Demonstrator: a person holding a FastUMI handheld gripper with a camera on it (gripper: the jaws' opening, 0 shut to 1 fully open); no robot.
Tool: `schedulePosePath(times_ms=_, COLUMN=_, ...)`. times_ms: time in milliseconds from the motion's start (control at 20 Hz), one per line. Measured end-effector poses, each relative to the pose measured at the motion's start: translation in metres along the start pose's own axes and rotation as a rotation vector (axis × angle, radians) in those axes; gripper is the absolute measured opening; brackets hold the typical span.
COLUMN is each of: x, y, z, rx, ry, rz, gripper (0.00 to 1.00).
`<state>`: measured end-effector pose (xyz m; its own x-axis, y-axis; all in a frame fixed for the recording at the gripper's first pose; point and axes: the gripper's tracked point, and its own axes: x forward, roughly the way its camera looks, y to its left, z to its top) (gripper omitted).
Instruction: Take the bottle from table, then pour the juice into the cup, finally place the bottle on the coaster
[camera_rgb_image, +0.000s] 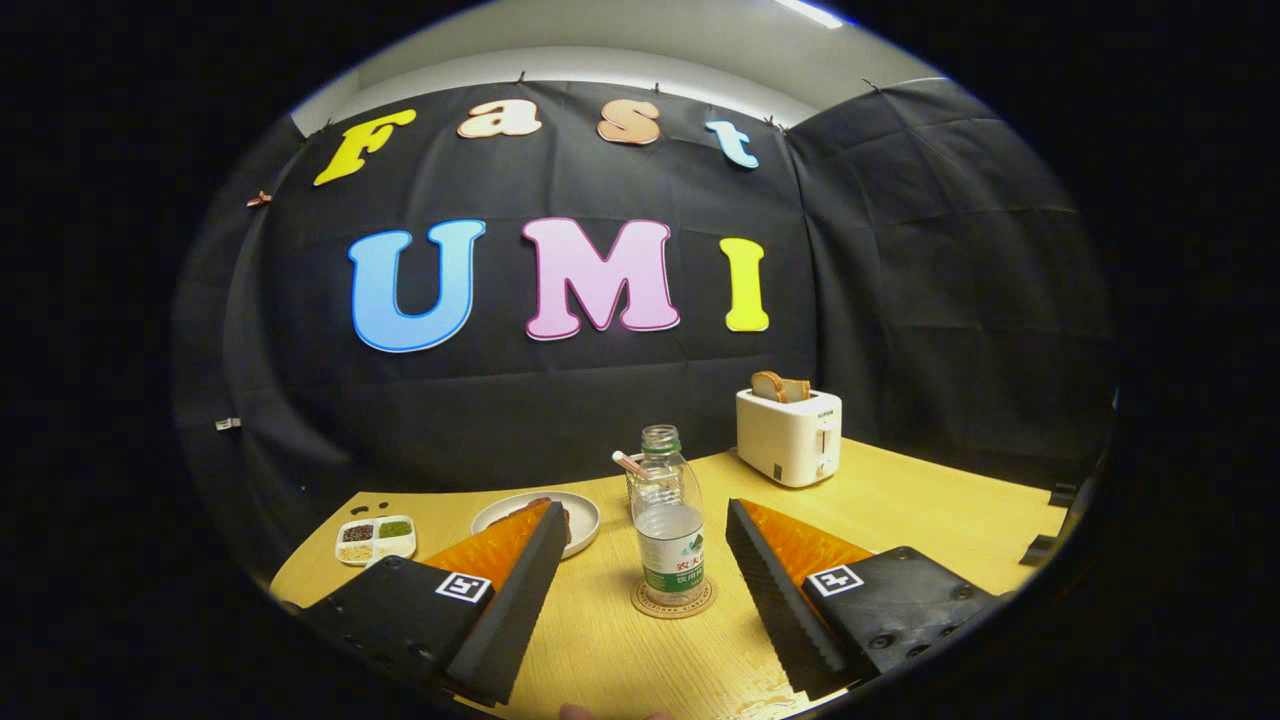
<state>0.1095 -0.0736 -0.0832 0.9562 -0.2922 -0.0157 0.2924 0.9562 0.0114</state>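
the gripper (640, 520) stands released, fingers spread wide either side of the uncapped bottle (669, 525), touching nothing. the bottle rests upright on the round coaster (674, 600), with the cup (637, 478) and its straw just behind; by this layout the task looks finished

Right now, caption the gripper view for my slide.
Open gripper flanks the uncapped bottle standing on its coaster.
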Motion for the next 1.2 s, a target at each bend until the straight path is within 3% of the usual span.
schedulePosePath(times_ms=600, x=-0.072, y=-0.007, z=0.087, rx=0.043, ry=-0.032, rz=0.120, gripper=0.98)
schedulePosePath(times_ms=1200, x=-0.101, y=-0.037, z=0.120, rx=0.045, ry=-0.013, rz=0.295, gripper=0.98)
